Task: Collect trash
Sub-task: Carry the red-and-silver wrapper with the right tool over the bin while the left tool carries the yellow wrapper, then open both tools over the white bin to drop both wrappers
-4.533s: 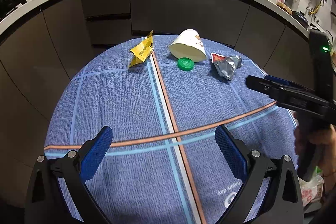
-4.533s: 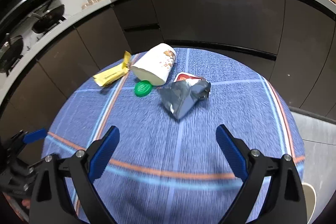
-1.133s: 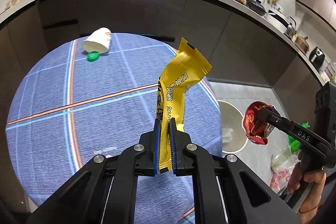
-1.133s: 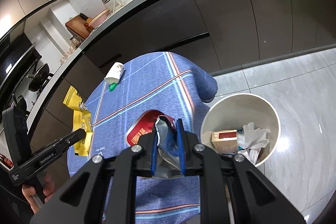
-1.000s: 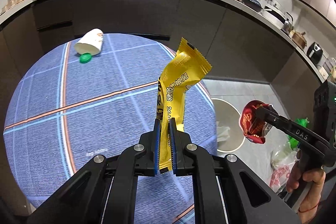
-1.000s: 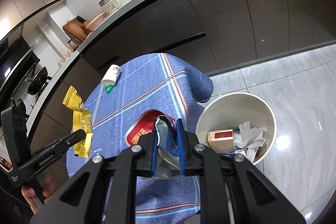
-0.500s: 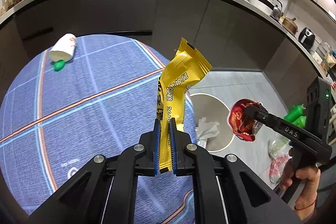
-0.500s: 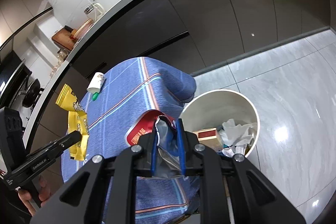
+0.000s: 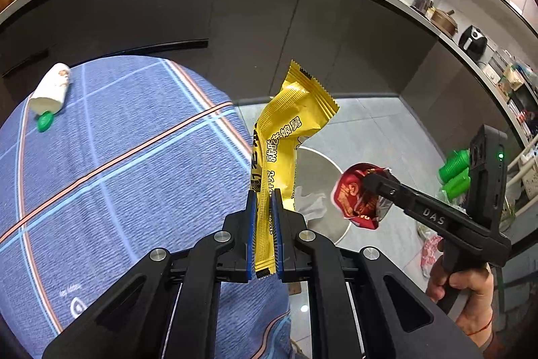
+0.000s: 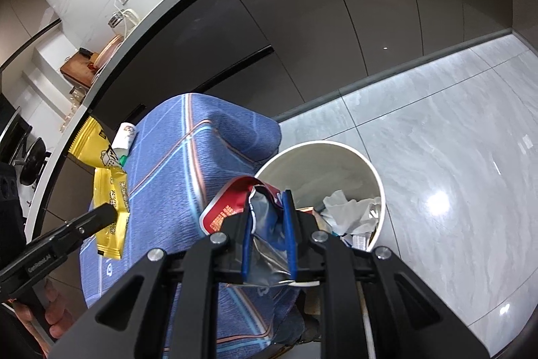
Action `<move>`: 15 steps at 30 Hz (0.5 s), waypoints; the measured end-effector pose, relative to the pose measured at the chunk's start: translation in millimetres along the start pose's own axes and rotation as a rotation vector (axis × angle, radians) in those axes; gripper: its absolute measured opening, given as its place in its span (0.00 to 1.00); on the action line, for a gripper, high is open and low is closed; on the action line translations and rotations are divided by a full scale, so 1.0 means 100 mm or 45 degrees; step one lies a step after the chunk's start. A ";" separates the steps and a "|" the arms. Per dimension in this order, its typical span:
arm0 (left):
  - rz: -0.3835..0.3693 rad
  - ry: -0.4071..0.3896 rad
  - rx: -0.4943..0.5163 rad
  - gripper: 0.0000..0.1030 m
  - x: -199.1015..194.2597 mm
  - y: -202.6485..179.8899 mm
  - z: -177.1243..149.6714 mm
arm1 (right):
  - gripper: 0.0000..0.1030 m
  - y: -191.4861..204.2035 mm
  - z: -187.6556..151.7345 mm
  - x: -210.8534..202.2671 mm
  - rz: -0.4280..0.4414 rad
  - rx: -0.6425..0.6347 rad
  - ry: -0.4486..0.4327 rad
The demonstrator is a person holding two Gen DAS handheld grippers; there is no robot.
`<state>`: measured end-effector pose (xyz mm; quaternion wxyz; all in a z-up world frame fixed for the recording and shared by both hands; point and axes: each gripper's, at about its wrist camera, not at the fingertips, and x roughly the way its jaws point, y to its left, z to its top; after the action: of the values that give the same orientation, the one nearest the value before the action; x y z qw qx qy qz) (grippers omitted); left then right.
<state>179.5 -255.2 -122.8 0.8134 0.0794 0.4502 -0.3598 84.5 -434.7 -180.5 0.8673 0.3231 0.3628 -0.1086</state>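
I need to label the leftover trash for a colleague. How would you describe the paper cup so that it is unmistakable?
Find the table with the blue checked cloth. At its far edge the white paper cup lies on its side, printed with a small picture. A green bottle cap sits at its open mouth.

The left gripper (image 9: 263,234) points steeply downward, its blue pads clamped tight on a yellow wrapper (image 9: 285,150) that stands up between them. The right gripper (image 10: 269,234), also angled downward, is closed on a crumpled red and silver packet (image 10: 265,224). A hand (image 9: 464,288) grasps the right gripper's handle.
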 end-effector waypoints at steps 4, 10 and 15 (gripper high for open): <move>-0.028 0.015 0.029 0.08 0.13 -0.13 0.05 | 0.17 -0.10 0.01 0.06 -0.035 0.002 0.003; -0.078 0.058 0.057 0.08 0.40 -0.27 0.09 | 0.17 -0.27 0.00 0.23 -0.060 -0.013 0.006; -0.120 0.088 0.092 0.08 0.63 -0.31 0.11 | 0.17 -0.41 -0.02 0.39 -0.069 -0.027 0.019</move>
<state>187.3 -315.4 -160.4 0.7760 0.0998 0.4680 -0.4109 93.8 -463.0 -228.6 0.8648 0.3046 0.3789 -0.1257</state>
